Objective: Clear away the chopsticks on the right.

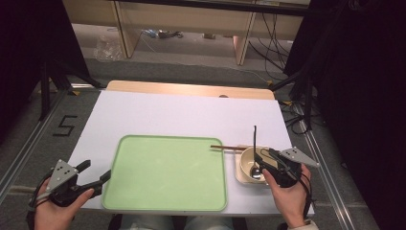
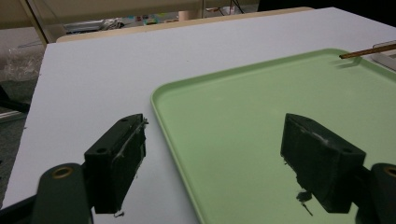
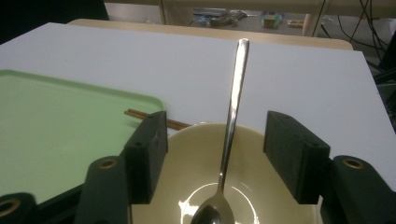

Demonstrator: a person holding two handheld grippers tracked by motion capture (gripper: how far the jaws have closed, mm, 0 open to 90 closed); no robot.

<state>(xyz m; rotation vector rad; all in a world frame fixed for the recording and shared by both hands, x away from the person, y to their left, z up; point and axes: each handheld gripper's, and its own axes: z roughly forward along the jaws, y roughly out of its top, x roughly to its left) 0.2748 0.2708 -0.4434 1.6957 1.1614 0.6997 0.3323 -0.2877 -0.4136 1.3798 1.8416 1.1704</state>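
A pale green tray (image 1: 165, 172) lies on the white tabletop (image 1: 182, 115). To its right stands a cream bowl (image 1: 245, 168) with a metal spoon (image 1: 254, 139) in it, handle leaning up and away. Brown chopsticks (image 1: 227, 148) rest from the tray's right rim to the bowl. My right gripper (image 1: 263, 159) hovers over the bowl (image 3: 187, 154), open, its jaws on either side of the spoon handle (image 3: 233, 93) without touching it. My left gripper (image 1: 95, 171) is open at the tray's near left corner, and its jaws (image 2: 215, 130) straddle the tray's left rim (image 2: 161, 100) with nothing between them.
The table's front edge runs just under both hands. Bare white tabletop (image 2: 102, 65) stretches behind and to the left of the tray. Black stand legs (image 1: 45, 91) and cables (image 1: 297, 120) flank the table on the floor.
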